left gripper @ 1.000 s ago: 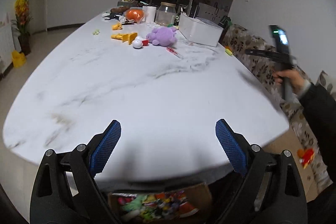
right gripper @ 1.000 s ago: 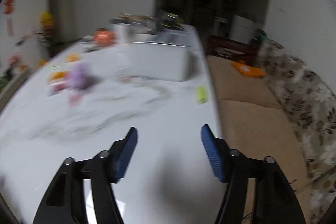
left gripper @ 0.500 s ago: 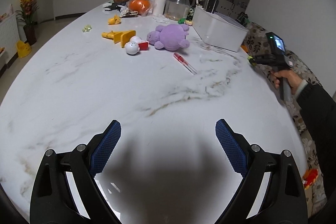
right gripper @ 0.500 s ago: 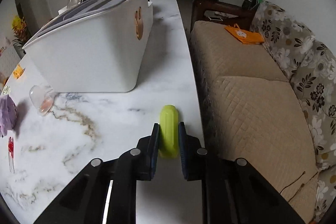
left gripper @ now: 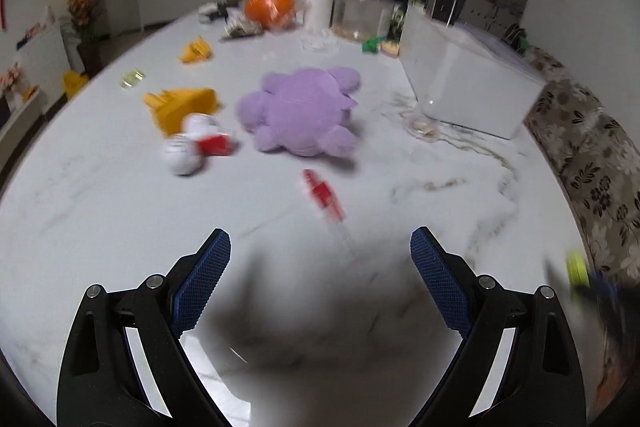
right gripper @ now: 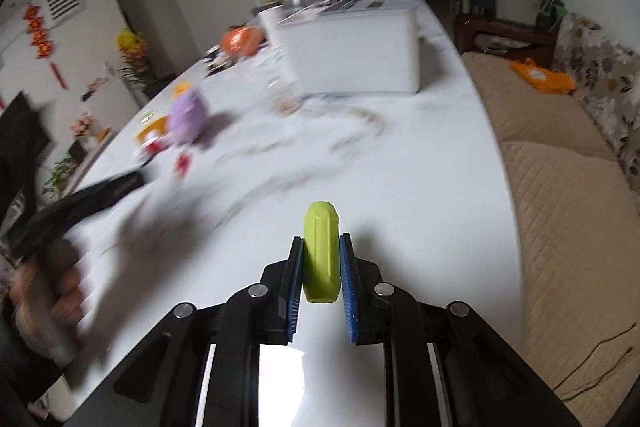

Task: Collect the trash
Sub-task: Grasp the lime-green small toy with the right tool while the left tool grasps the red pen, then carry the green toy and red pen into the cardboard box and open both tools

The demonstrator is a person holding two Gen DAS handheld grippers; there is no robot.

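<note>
My right gripper (right gripper: 320,247) is shut on a small lime-green plastic piece (right gripper: 321,251), held above the white marble table (right gripper: 420,167) near its right edge. The same green piece (left gripper: 577,269) shows blurred at the lower right of the left wrist view. My left gripper (left gripper: 320,247) stands open over the table with nothing between its blue pads. Just ahead of it lies a red and clear wrapper-like stick (left gripper: 324,197). The left gripper (right gripper: 96,199) also shows blurred in the right wrist view, with a hand (right gripper: 44,291) on its handle.
A purple plush toy (left gripper: 304,111), a white and red toy (left gripper: 196,145), yellow toy pieces (left gripper: 180,107), a white bin (left gripper: 464,87), a glass jar (left gripper: 362,9), an orange bag (left gripper: 270,9) and a paper roll (left gripper: 318,3) lie farther back. A sofa (right gripper: 560,167) runs along the table's right side.
The left gripper has moved forward over the table toward the toys and red stick. The right gripper closed on the green piece and has lifted and drawn it back from the white bin.
</note>
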